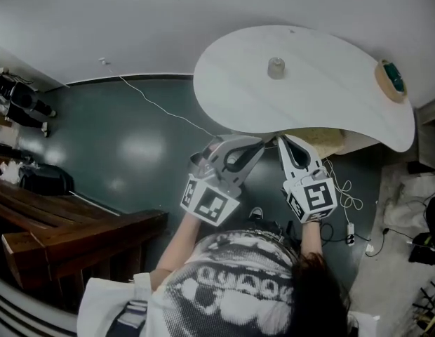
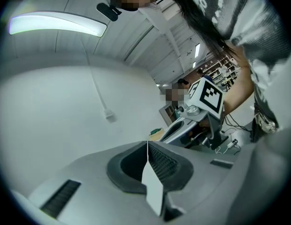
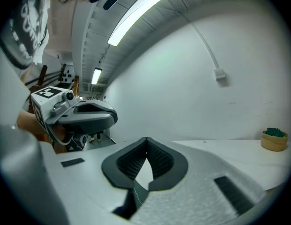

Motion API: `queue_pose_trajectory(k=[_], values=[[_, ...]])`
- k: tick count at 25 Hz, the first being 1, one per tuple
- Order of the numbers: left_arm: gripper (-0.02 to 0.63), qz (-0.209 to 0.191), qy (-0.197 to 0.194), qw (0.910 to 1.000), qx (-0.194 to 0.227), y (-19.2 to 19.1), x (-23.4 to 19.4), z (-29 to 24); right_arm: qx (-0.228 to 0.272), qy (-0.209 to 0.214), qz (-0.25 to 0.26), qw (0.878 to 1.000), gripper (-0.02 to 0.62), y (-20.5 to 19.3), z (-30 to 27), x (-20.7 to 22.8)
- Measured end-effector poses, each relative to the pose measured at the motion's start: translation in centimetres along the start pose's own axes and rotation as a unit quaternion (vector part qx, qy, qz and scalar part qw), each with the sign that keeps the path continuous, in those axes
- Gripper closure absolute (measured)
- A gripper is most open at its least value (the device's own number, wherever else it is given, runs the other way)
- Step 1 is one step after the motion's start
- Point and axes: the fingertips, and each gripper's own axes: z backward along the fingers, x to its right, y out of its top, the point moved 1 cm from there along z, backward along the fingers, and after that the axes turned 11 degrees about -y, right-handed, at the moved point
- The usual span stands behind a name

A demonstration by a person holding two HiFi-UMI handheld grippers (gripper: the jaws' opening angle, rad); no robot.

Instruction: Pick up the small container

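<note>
The small container (image 1: 276, 68), a pale translucent cup, stands upright near the middle of the white curved table (image 1: 238, 90) in the head view. Both grippers hover at the table's near edge, well short of the cup. My left gripper (image 1: 257, 141) (image 2: 147, 145) has its ribbed pads pressed together with nothing between them. My right gripper (image 1: 281, 140) (image 3: 146, 142) is likewise shut and empty. Each gripper appears in the other's view: the right gripper's body (image 2: 202, 111) and the left gripper's body (image 3: 80, 114). The cup is not in either gripper view.
A round wooden bowl (image 1: 391, 79) (image 3: 274, 139) with something green inside sits at the table's right edge. A white cable (image 1: 154, 104) runs across the dark floor. A wooden bench (image 1: 70, 230) stands at left, and cables and a power strip (image 1: 349, 234) lie at right.
</note>
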Motion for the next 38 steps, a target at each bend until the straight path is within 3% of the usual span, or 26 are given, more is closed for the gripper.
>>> queue_pose_trajectory(k=[10,18,26,38], values=[[0.6,-0.006,-0.05,0.9984,0.024,-6.0,-11.6,-1.8,-0.027,-0.061,-0.033,0.997,0.595,0.7,-12.6,2.9],[0.6,-0.004,-0.079,0.996,0.043,-10.2,-17.6,-2.2,-0.052,-0.107,-0.042,0.992,0.595,-0.2,-18.8,4.0],[0.6,0.011,-0.102,0.9928,0.062,-12.6,-19.5,-2.0,-0.083,-0.139,-0.035,0.986,0.595,-2.1,-21.5,4.6],[0.6,0.02,-0.104,0.9926,0.06,-13.4,-19.7,-2.6,-0.12,-0.142,-0.015,0.982,0.594,-5.2,-23.0,7.2]])
